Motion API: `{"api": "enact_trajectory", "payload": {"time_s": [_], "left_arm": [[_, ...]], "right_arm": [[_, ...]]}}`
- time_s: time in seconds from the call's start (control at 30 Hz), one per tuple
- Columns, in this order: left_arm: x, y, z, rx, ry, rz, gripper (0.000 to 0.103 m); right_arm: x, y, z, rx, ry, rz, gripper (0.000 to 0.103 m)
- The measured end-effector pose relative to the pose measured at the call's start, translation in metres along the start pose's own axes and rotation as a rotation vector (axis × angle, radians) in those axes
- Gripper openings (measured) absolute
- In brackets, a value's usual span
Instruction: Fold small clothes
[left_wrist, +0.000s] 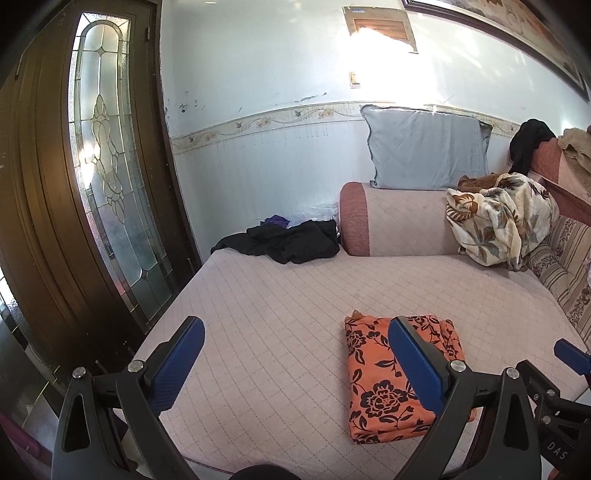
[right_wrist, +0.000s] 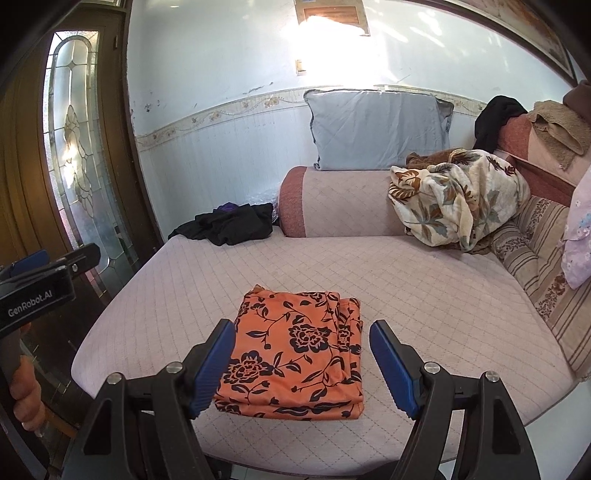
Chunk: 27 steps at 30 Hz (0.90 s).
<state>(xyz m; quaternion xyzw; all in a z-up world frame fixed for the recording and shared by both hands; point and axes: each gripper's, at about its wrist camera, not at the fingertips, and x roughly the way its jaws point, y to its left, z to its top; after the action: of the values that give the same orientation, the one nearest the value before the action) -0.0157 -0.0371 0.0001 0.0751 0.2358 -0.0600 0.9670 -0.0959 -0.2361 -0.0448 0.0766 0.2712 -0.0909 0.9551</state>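
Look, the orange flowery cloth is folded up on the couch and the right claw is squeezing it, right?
Not quite. The orange flowery cloth is folded on the couch, but the right claw is open and holds nothing; its fingers stand apart above the cloth. The right wrist view shows it.

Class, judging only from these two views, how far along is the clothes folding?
Done: the orange black-flowered cloth lies folded in a neat rectangle on the pink quilted sofa seat. In hand: nothing; the left claw and right claw are open. Left: the crumpled black garment by the seat's far edge.
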Motion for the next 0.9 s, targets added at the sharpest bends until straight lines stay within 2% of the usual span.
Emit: {"api": "enact_trajectory", "payload": {"time_s": [0.33,0.7,0.9], "left_arm": [[-0.009,0.006,0.004,-0.010,-0.023,0.003,0.099],[-0.033,0.004,0.007,0.002,-0.067,-0.018,0.099],[-0.027,0.006,0.006,-0.009,-0.055,-0.025,0.099]], "right_arm": [[0.009,0.012,-0.002,-0.030,0.022,0.011,0.078],[-0.010,0.012,0.000,-0.030,-0.011,0.004,0.078],[-0.009,0.012,-0.001,-0.037,-0.007,0.002,0.078]]}}
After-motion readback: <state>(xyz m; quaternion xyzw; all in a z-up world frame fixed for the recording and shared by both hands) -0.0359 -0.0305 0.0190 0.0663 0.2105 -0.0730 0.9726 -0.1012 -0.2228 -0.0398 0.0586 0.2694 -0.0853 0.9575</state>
